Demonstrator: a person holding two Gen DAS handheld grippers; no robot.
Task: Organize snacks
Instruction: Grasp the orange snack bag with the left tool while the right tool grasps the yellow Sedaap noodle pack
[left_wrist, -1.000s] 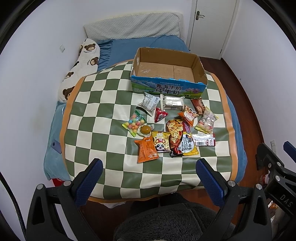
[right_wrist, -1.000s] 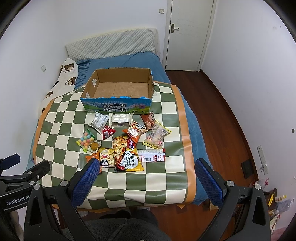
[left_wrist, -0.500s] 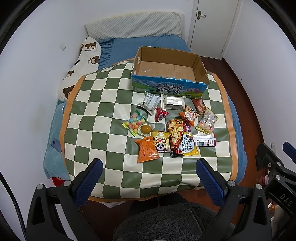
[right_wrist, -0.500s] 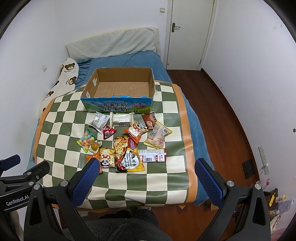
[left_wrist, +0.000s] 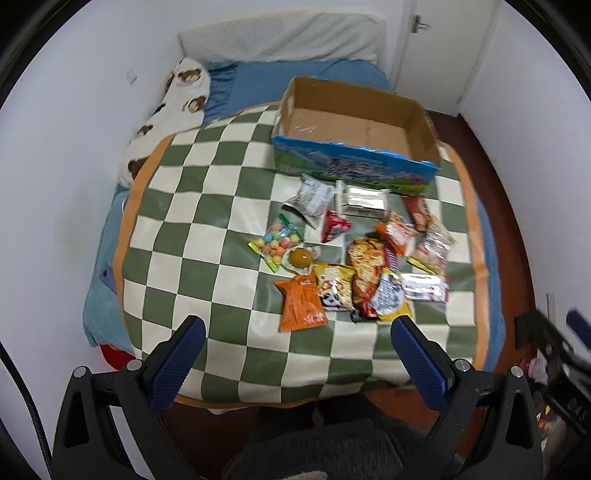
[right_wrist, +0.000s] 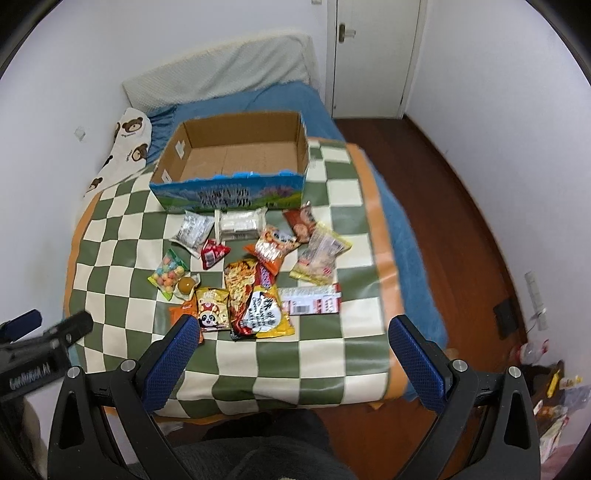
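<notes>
Both hand-held grippers hang over the near edge of a green-and-cream checked cloth (left_wrist: 192, 206); the left gripper (left_wrist: 295, 354) and the right gripper (right_wrist: 291, 352) each have blue pads spread wide with nothing between them; a cluster of snack packets (right_wrist: 255, 273) lies right of the cloth's centre, just in front of an open cardboard box (left_wrist: 354, 122) whose long side runs across the bed; the box's printed front wall faces the cameras, its lettering blurred and perhaps unreadable; bare checks lie to the left of the packets and along the near edge; an orange packet (left_wrist: 301, 304) points lengthwise toward the left gripper, and in the right wrist view is mostly hidden behind the left blue pad (right_wrist: 170, 363); a white bar packet (right_wrist: 310, 299) lies crosswise at the cluster's right; the other gripper's black frame (right_wrist: 40, 350) is cut off at the left border
</notes>
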